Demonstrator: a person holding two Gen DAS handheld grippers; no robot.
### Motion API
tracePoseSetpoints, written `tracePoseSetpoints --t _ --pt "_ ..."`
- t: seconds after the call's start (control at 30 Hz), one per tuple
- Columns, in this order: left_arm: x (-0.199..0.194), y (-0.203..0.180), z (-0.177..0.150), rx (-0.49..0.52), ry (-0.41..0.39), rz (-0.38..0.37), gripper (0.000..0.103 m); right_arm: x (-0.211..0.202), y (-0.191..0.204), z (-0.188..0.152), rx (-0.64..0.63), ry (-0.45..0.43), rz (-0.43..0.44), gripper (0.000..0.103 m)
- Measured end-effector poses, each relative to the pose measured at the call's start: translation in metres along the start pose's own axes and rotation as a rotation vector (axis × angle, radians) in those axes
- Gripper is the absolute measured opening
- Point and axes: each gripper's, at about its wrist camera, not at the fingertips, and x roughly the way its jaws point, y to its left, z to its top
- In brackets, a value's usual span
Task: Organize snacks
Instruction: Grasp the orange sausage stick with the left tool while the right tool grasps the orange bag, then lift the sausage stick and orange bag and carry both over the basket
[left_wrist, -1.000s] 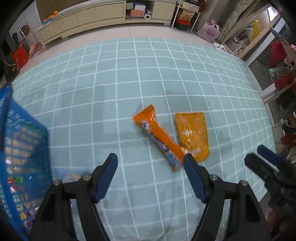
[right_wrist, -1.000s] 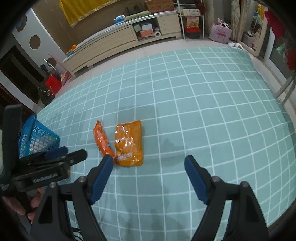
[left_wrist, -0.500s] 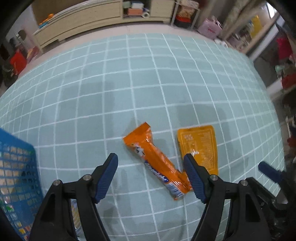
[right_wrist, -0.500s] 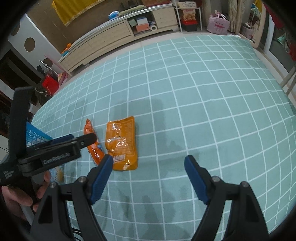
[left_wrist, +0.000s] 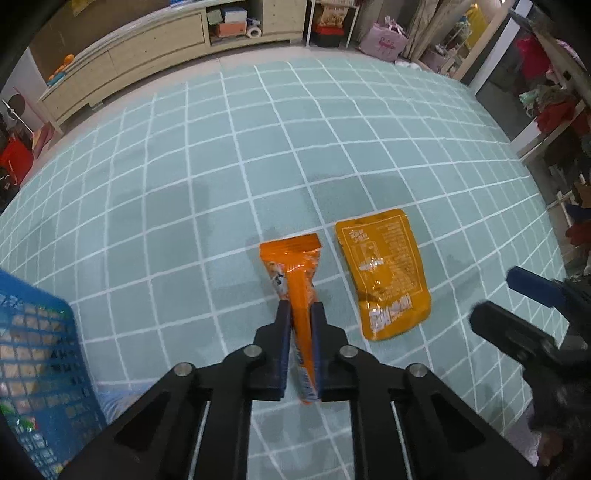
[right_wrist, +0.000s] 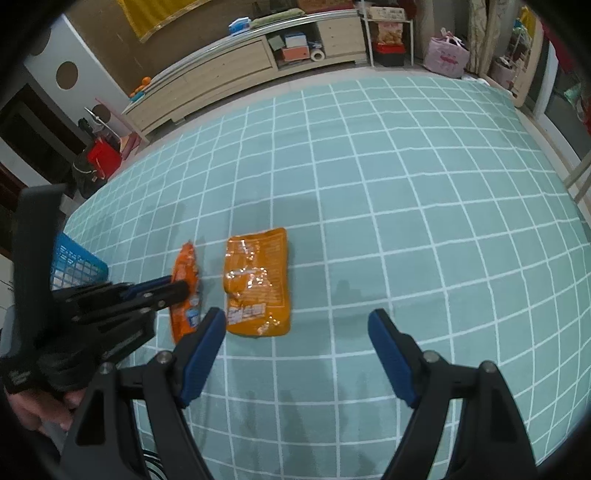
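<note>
The left gripper (left_wrist: 300, 321) is clenched on the long packet (left_wrist: 295, 280), which juts ahead between its jaws. The right gripper (right_wrist: 295, 350) gapes, the pouch (right_wrist: 258, 284) just ahead-left of its jaws. Both look light, crinkly and slippery; pinch the pouch's edge.

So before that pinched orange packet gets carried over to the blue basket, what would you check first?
1. Left tool closed on the long orange packet: ok.
2. Grip placement: on the packet's near half, far end sticking out: ok.
3. Packet lifted off the mat: cannot tell.
4. Blue basket close on the left: ok.
5. Right tool open and holding nothing: ok.
6. Flat orange pouch lying apart from the packet: ok.
</note>
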Motion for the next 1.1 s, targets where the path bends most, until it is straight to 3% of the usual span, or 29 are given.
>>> tracePoseSetpoints --t 0.37,0.77,0.87,0.97,1.1 --pt "-0.042 0.027 -0.033 -0.026 -0.067 0.029 0.008 0.033 0.021 0.014 -0.019 0.067 0.030 0.083" --pt "-0.036 0.042 -0.028 -0.050 -0.067 0.043 0.008 0.072 0.039 0.028 -0.068 0.110 -0.042 0.082" --pt "-0.035 0.044 -0.029 -0.049 -0.069 0.046 0.008 0.074 0.049 0.028 -0.115 0.103 -0.100 0.065" --pt "-0.034 0.044 -0.030 -0.055 -0.069 0.053 0.008 0.074 0.057 0.023 -0.170 0.098 -0.153 0.060" --pt "-0.035 0.043 -0.032 -0.047 -0.071 0.054 0.008 0.071 0.064 0.015 -0.225 0.073 -0.164 0.033"
